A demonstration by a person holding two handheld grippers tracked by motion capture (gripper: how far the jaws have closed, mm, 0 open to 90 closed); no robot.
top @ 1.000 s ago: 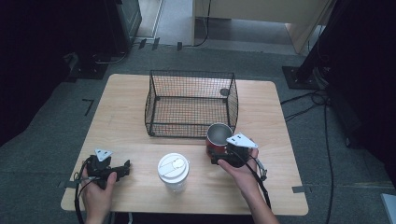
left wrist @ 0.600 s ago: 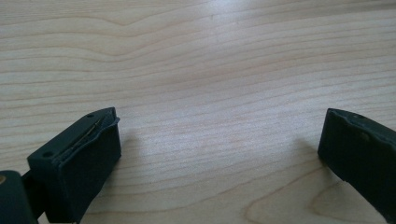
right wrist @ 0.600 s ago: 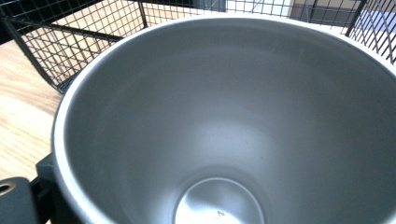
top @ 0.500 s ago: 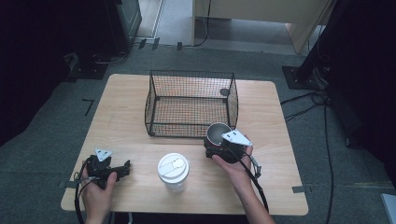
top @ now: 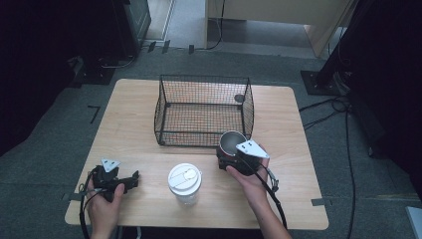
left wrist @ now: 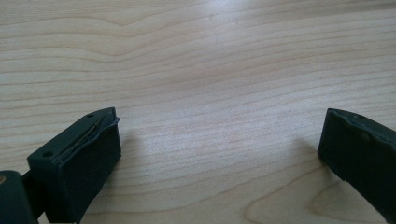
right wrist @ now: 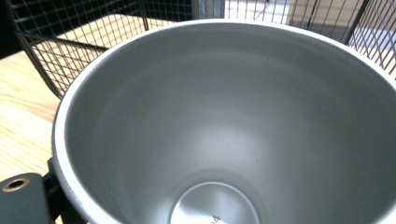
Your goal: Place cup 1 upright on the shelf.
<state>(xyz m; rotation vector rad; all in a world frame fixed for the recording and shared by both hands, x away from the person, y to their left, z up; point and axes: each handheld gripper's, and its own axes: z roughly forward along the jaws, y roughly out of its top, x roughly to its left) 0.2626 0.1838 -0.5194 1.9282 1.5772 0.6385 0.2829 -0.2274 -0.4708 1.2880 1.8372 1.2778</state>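
Note:
A metal cup (top: 232, 143), dark red outside and bare steel inside (right wrist: 224, 140), stands at the front right corner of the wire basket (top: 199, 135). My right gripper (top: 228, 160) reaches it from the near side. Its jaws have just been closing, and they now hold the cup's body between them. In the right gripper view the cup's mouth hides the pads, and one jaw's base lies against its outer wall at lower left. My left gripper (top: 133, 179) (left wrist: 219, 140) rests on the table (left wrist: 196, 60) at front left, open with nothing between its jaws.
A paper cup with a white lid (top: 185, 181) stands between the two hands near the front edge. The black wire basket is open-topped, with a small dark round thing (top: 239, 98) at its far right corner. Cables lie on the floor to the right.
The right gripper has shifted a little up and left and come in around the metal cup. The left hand and the lidded paper cup have stayed put.

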